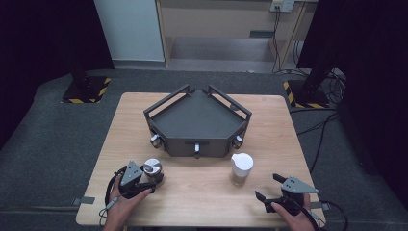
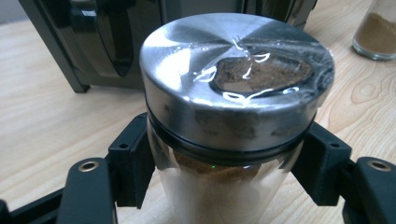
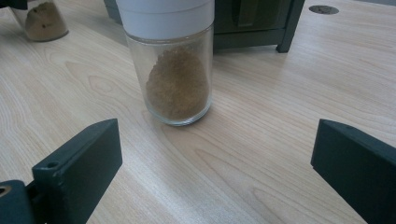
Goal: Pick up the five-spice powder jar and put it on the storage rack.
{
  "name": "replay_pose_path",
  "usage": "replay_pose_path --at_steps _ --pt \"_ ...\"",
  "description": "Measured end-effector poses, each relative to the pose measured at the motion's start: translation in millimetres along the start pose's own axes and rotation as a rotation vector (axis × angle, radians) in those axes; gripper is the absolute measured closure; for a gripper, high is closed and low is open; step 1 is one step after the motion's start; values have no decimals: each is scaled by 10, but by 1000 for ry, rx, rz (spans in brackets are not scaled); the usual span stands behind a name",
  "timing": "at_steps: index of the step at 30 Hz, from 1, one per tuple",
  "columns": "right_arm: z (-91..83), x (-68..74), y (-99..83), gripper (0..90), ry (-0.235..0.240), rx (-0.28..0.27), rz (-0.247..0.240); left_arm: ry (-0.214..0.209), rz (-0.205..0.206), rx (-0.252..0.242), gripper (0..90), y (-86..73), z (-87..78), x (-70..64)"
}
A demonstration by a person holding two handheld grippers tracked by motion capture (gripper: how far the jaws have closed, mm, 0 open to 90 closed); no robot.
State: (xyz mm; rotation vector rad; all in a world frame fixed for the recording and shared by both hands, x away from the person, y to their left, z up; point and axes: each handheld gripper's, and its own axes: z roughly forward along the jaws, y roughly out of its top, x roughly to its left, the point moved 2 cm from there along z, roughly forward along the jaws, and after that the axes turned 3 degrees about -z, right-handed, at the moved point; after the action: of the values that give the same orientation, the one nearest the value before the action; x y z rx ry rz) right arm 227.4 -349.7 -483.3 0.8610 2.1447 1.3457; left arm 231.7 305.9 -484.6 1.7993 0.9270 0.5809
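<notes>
On the pale wood-grain worktop (image 1: pixel 202 192), largest of the items shown, stands a dark grey tray (image 1: pixel 197 122) of angular, roughly five-sided plan, with raised rail walls and small pale knobs along its near face. It occupies the middle of the far half of the surface.

Next in size are the two tongs, each of matt black blocky jaws topped by a grey three-cornered plate. Left tongs (image 1: pixel 146 180), at the near left corner, are narrowed around a steel-lidded jar (image 2: pixel 233 107); in the left gripper view the jaw pads press against the glass wall on either side, just below the lid. Right tongs (image 1: pixel 268 188), at the near right corner, stand wide apart and hold nothing; in the right gripper view the two jaws frame bare worktop, with a white-capped jar (image 3: pixel 175 60) ahead of them and apart from both.

Smallest are the jars. The steel-lidded jar is a clear glass cylinder with a brushed metal cap, flat and round, bearing a glossy film and a window through which brown powder shows; a dark ring seals the cap to the glass. It stands upright just before the tray's left front corner. The white-capped jar is a clear cylinder with a smooth white plastic top, partly filled with coarse brown granules, upright near the tray's right front corner.
</notes>
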Motion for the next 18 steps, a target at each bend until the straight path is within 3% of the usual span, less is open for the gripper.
replay_pose_path --at_steps 5,18 --pt "-2 -1 -5 25 -2 0 1 -10 4 -33 303 34 -66 0" --pt "8 -2 -11 28 -3 7 -1 -55 45 -35 303 81 -108 20"
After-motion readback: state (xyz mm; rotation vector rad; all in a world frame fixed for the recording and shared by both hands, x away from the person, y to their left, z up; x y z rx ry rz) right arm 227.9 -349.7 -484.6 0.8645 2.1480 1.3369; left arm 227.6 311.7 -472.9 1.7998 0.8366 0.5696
